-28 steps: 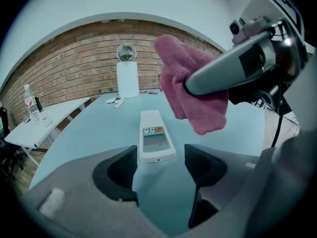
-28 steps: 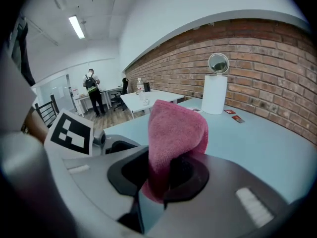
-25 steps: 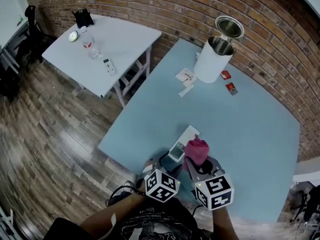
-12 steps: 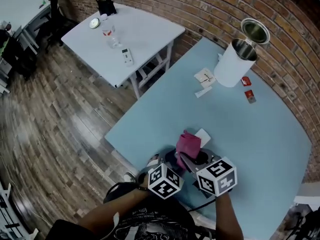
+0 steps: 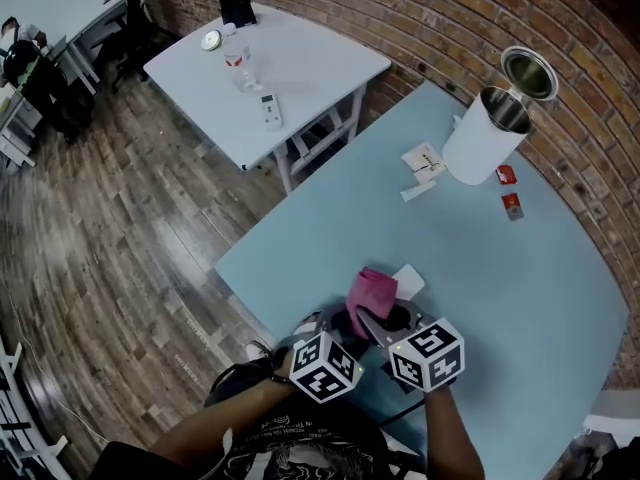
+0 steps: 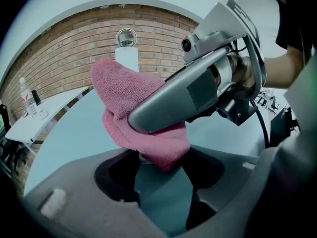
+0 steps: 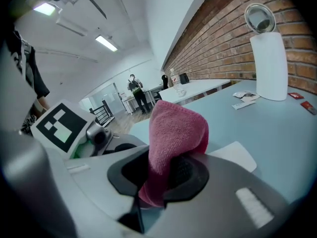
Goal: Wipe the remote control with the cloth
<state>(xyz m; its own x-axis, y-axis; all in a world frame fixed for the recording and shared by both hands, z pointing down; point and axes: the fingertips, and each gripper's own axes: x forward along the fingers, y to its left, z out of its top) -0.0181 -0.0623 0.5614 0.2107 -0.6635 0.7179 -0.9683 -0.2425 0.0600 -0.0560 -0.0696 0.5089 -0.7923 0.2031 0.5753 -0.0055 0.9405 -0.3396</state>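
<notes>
- The cloth [image 5: 371,290] was pink terry, bunched into an upright peak. It sat well apart from the white bin [image 5: 478,146], at the person's end of the blue table [image 5: 500,268].
- The remote control [image 5: 408,280] showed only as a flat white corner poking out from under the cloth on the side towards the bin (the rest lay hidden beneath the fabric).
- The right gripper [image 7: 163,180] was clenched on the cloth's lower part, with the fabric pinched between its jaws and rising above them.
- The left gripper [image 6: 161,177] had its jaws apart, having just been closing. The cloth's hanging fold dipped between their tips, and bare table showed between the jaws.
- The bin stood upright with its lid [image 5: 528,71] tipped open behind it. Its inside was dark, and what it held could not be made out.
- Just beside the bin lay white paper slips [image 5: 424,163] on one side and two small red packets [image 5: 507,175] on the other.
</notes>
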